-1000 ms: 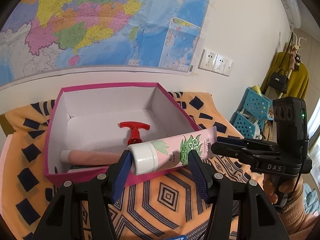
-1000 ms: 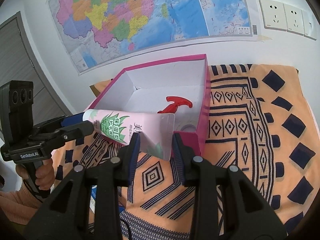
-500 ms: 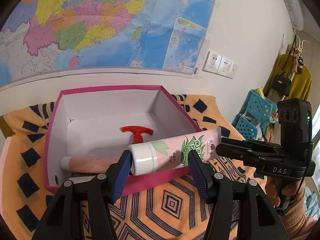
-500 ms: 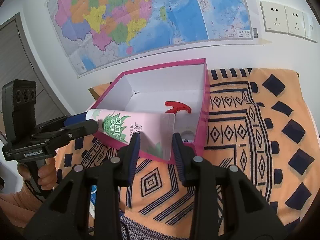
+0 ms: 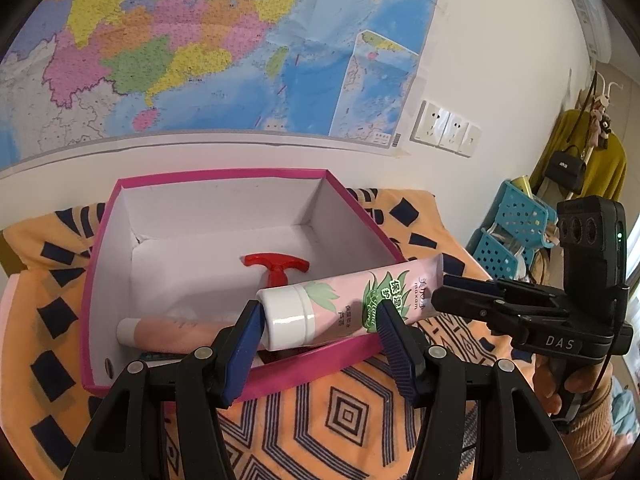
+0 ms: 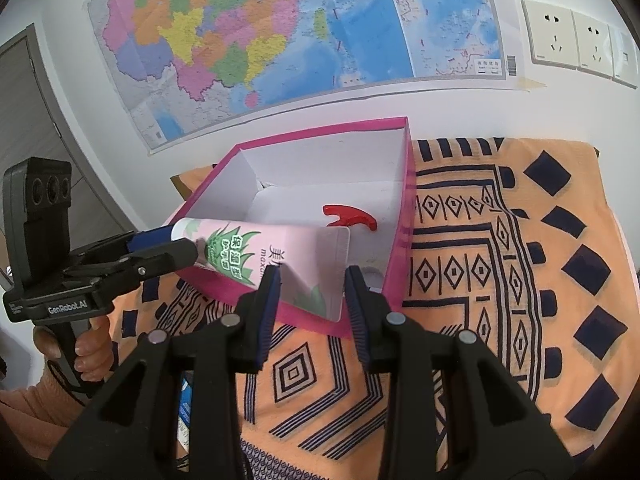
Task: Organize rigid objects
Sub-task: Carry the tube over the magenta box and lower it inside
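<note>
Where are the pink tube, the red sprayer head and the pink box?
pink tube [image 5: 352,300], left wrist view, printed body.
red sprayer head [image 5: 278,266], left wrist view, top bar.
pink box [image 6: 404,256], right wrist view, right outer wall.

Pink box [image 5: 240,384]: open top; bare floor at back and left; red sprayer head [image 5: 276,266] mid-floor; peach tube [image 5: 172,330] against near wall.

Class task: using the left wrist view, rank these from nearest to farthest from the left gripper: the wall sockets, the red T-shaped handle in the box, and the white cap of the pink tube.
1. White cap of the pink tube, between the left gripper's fingers.
2. Red T-shaped handle, beyond it on the pink box's floor.
3. Wall sockets, up right on the wall.
</note>
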